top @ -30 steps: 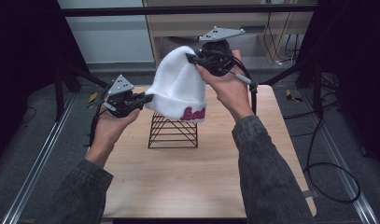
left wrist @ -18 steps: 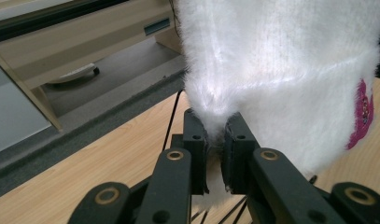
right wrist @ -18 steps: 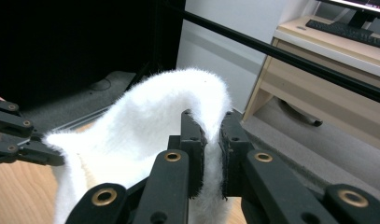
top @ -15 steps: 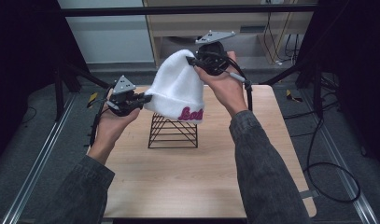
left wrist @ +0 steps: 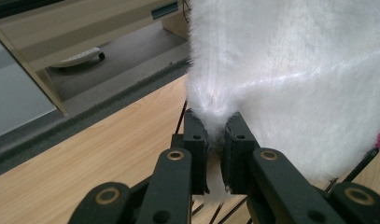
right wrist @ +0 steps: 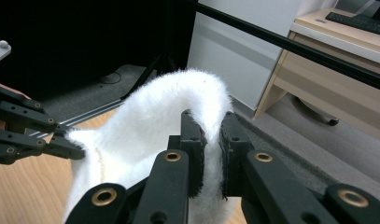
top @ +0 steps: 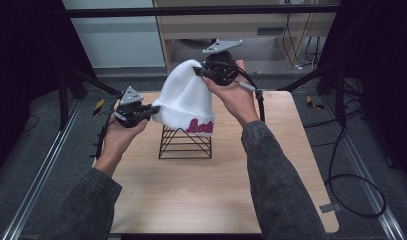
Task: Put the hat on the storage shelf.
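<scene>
Left hand [top: 122,135] comes in from the lower left, raised above the left part of the tabletop [top: 201,200]. It carries the left tool [top: 152,109], pointed rightward. Jaws clenched on the lower left edge of a white fuzzy hat [top: 183,97]; in the left gripper view a pinch of white fabric is squeezed between the two black jaws of this tool [left wrist: 216,135], with a tuft poking out below them.

Hat held up in the air between the two tools, above the middle rear of the tabletop. Brim downward, crown up. Pink lettering [top: 199,126] along the brim on the side near the person; the word is only partly readable.

Directly below the hat: a black wire rack [top: 185,142], triangular from this side, standing on the tabletop. Hat brim hangs just over the rack's peak; cannot tell whether they touch.

Right hand [top: 236,95] higher and farther back than the left, holding the right tool [top: 197,71] at the hat's crown. Jaws clenched on a fold of the crown; the right gripper view shows the white fabric arching up and gripped between the jaws of this tool [right wrist: 210,135], with the left tool [right wrist: 78,151] farther off at the hat's opposite edge.

Behind the tabletop: grey floor and a wooden desk [top: 251,30].
</scene>
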`<state>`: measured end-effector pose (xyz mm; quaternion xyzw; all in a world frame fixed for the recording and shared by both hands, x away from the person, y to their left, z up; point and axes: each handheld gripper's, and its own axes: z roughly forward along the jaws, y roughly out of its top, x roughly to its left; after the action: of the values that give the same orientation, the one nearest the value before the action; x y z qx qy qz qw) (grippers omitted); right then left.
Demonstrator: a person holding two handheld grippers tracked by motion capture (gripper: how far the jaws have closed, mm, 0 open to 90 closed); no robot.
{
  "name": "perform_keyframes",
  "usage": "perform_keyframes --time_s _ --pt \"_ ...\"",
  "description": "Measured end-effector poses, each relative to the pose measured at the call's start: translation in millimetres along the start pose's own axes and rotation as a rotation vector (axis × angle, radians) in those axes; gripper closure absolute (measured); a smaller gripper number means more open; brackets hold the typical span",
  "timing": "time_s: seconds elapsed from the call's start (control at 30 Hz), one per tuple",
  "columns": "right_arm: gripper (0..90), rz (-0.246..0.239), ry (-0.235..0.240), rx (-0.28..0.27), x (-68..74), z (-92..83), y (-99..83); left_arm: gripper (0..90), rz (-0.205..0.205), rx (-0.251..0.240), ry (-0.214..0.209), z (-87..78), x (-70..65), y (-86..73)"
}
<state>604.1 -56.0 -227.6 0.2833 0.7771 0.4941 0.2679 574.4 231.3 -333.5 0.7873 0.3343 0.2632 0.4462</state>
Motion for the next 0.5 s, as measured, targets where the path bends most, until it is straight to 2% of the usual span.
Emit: perform_keyframes --time_s 0.17,0.27,0.5 --pt "83.0 -0.003 0.003 0.004 1.5 1.1 -0.2 81.8 0.001 0.0 -0.001 -0.3 0.5 -1.9" --pt "82.9 -0.003 0.007 0.008 2.5 1.3 -0.4 81.8 0.017 0.007 0.003 -1.1 -1.2 -3.4" --pt "82.9 -0.013 0.024 0.016 7.2 1.4 -1.5 81.8 0.013 0.014 0.003 -0.4 -0.1 -9.4"
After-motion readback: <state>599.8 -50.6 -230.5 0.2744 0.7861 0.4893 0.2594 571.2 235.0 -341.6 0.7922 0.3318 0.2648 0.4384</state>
